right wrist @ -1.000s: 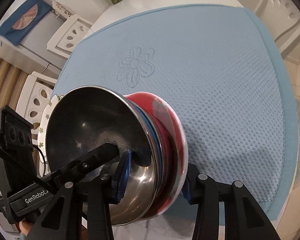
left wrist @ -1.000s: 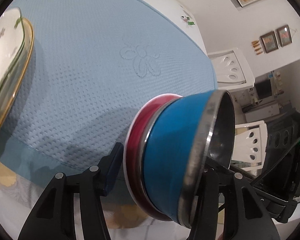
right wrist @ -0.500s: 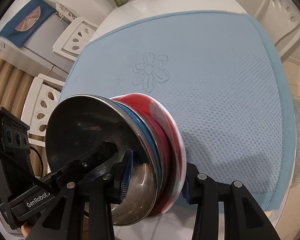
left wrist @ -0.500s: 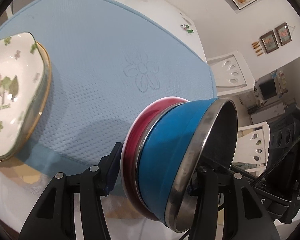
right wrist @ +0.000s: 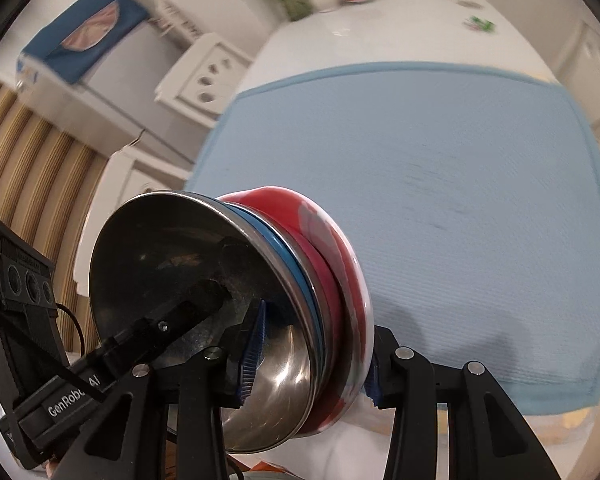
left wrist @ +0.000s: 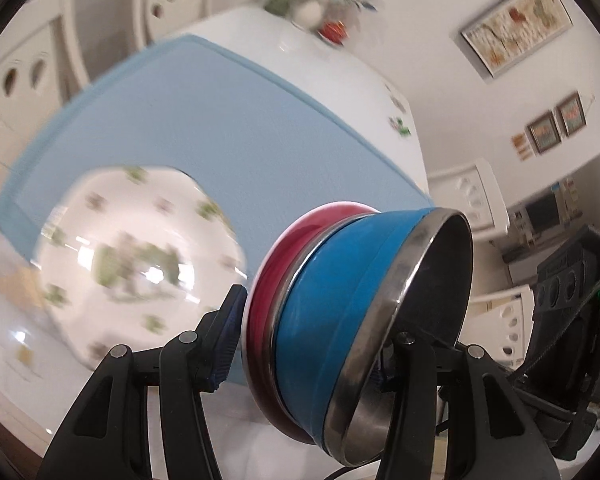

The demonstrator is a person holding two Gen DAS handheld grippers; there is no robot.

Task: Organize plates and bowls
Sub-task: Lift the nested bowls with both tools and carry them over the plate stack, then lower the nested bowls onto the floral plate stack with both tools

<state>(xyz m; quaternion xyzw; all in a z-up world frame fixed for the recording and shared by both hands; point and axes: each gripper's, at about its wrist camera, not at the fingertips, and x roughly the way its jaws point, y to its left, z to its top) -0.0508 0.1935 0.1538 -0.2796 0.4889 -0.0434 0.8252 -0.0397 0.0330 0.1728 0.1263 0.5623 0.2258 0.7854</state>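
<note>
A nested stack of bowls (left wrist: 356,320), a steel-rimmed blue bowl (left wrist: 332,312) inside a red bowl (left wrist: 300,240), is held tilted on its side above the table's near edge. My left gripper (left wrist: 308,332) is shut on the stack, one finger on the red base, one inside the steel bowl. My right gripper (right wrist: 308,356) is shut on the same stack (right wrist: 260,300) from the other side. A white plate with green prints (left wrist: 132,256) lies on the blue mat (left wrist: 240,136), left of the stack, blurred.
The blue mat (right wrist: 440,200) covers the white table (right wrist: 380,28). A flower vase (left wrist: 312,4) and a small red item (left wrist: 332,30) stand at the far end. White chairs (left wrist: 24,64) surround the table.
Both grippers have lifted and pulled back with the bowl stack; the view has tilted up. The printed plate has swung from the far left into fuller view beside the stack.
</note>
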